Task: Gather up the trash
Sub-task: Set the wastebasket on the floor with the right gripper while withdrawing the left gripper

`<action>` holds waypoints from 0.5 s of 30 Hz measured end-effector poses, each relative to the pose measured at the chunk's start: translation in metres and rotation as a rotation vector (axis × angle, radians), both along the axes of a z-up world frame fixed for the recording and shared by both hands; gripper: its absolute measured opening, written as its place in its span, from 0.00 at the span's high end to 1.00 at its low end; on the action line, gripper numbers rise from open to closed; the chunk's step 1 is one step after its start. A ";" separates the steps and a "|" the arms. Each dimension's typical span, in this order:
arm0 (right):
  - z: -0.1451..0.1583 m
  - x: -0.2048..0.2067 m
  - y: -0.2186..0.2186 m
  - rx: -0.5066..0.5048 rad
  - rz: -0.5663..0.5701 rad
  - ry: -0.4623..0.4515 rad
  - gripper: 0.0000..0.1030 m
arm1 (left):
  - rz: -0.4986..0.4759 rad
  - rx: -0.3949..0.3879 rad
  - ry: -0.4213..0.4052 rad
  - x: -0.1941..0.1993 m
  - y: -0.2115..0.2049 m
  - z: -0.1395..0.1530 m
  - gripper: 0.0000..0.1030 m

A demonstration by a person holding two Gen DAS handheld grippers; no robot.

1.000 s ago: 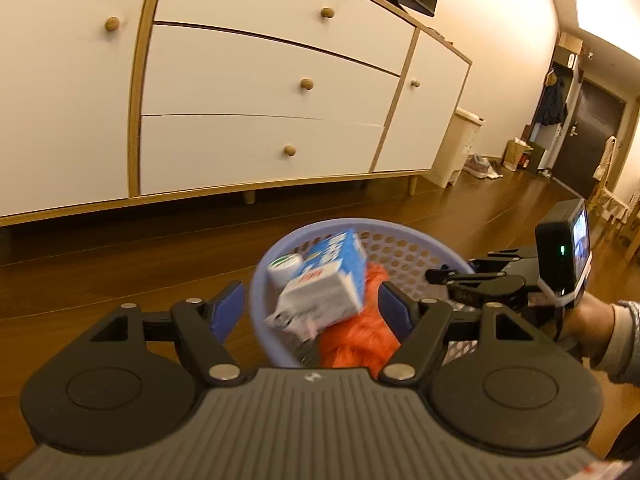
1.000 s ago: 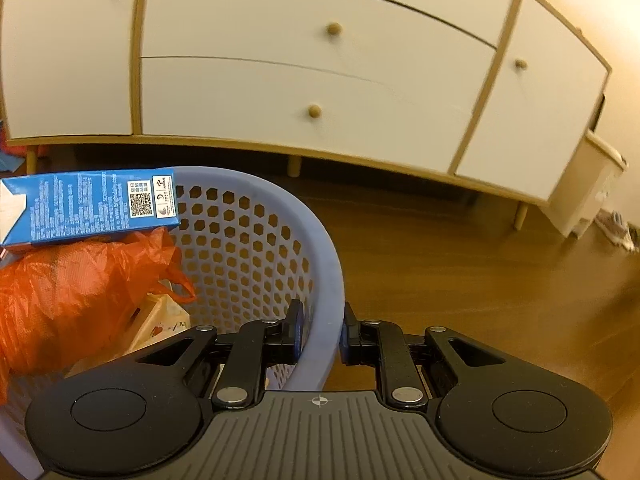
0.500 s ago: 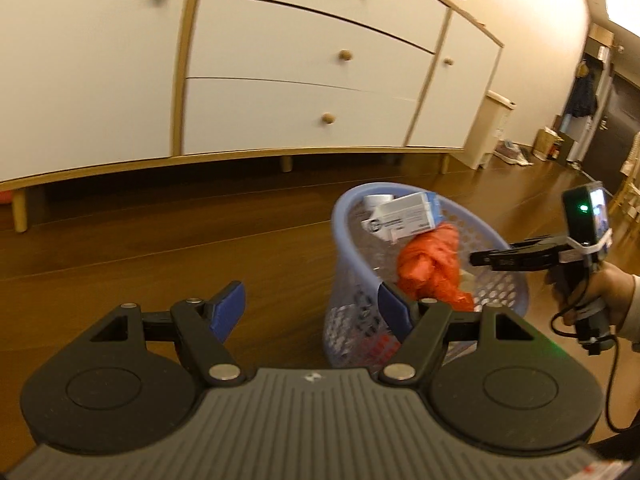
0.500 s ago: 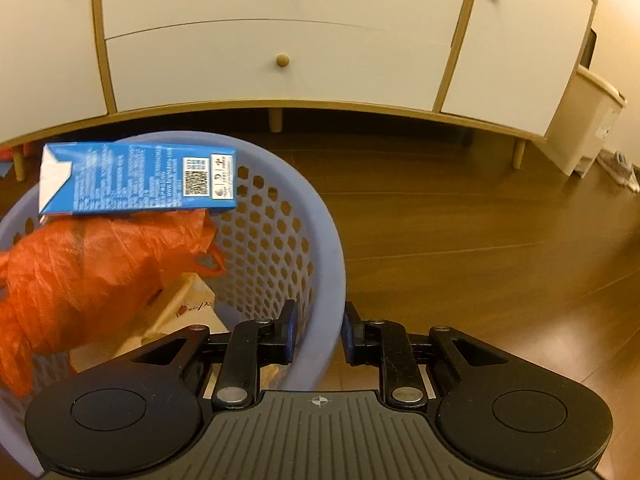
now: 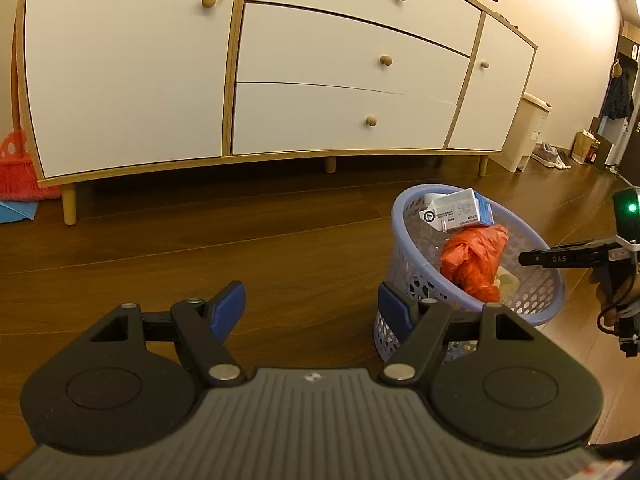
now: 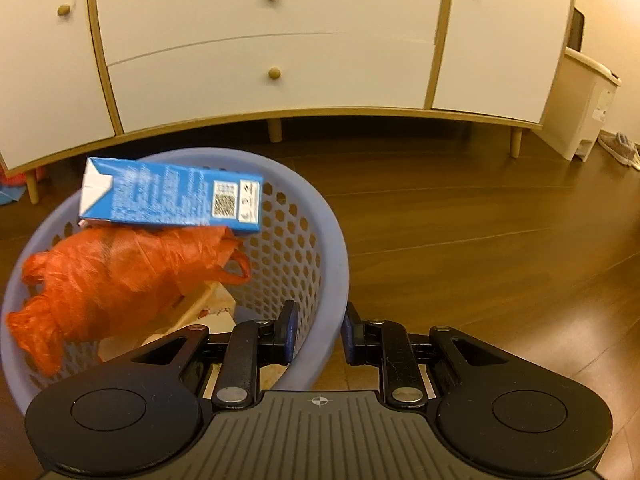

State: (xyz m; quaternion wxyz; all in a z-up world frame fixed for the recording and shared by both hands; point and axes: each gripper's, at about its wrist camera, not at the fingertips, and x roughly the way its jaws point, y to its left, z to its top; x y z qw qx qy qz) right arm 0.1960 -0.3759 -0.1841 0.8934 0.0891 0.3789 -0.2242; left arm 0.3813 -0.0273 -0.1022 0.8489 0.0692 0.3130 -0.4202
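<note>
Your right gripper (image 6: 318,334) is clamped on the rim of the lavender perforated basket (image 6: 316,240), one finger inside the wall, one outside. The blue carton (image 6: 172,200) lies on its side across the basket's far rim, long axis left-right, folded white end to the left, QR code to the right; its small print is unreadable. Under it sits a crumpled orange plastic bag (image 6: 104,280). Your left gripper (image 5: 310,306) is spread wide and empty over the wooden floor (image 5: 200,248), basket just right of it.
</note>
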 end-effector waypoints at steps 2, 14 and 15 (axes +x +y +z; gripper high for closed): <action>0.006 -0.008 0.000 0.006 -0.004 -0.028 0.82 | 0.007 0.005 -0.006 -0.006 -0.002 0.003 0.33; 0.059 -0.061 -0.002 0.035 -0.001 -0.114 0.82 | 0.049 0.047 -0.056 -0.051 -0.018 0.037 0.33; 0.064 -0.066 -0.003 0.038 -0.003 -0.121 0.82 | 0.051 0.047 -0.060 -0.055 -0.020 0.041 0.33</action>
